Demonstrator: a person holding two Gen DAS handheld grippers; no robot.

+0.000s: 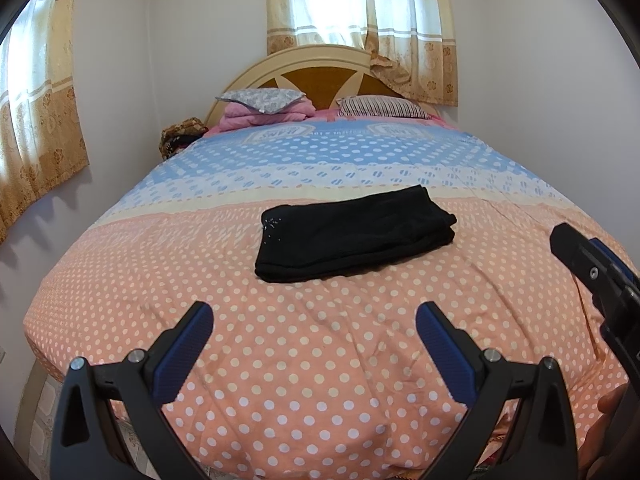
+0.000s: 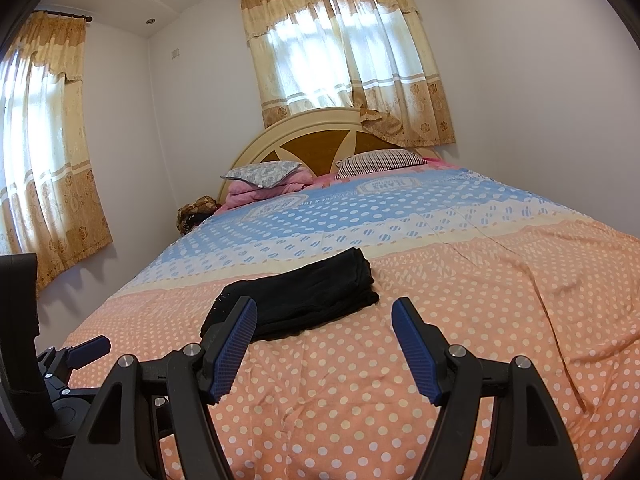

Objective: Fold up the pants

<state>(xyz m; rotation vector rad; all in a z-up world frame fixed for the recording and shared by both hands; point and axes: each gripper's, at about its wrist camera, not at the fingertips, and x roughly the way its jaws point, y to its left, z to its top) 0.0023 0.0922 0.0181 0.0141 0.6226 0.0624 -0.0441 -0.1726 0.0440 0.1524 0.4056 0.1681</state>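
- Left wrist view: the left tool (image 1: 314, 320) hangs over the near part of the bed (image 1: 320, 360), its 2 blue-padded fingers (image 1: 188, 344) spread wide with only the dotted cover between them; it is released and grasps nothing.
- The black pants (image 1: 352, 234) lie folded into a compact rectangular bundle on the peach, white-dotted part of the cover, ahead of the left tool and well apart from its fingertips.
- At the right edge of this view, the right tool (image 1: 592, 268) shows from the side, above the cover.
- Right wrist view: the right tool (image 2: 324, 312) also stands released, jaws wide apart, nothing between the pads (image 2: 416, 352).
- The pants (image 2: 304, 300) sit just beyond its left finger, which overlaps the bundle's near corner in the picture; I cannot tell whether it touches.
- Part of the left tool (image 2: 86, 348) shows at lower left.
- 2 pillows (image 2: 380, 162) and a pink blanket (image 2: 260, 190) rest at the headboard (image 2: 312, 136), under a curtained window (image 2: 340, 60).
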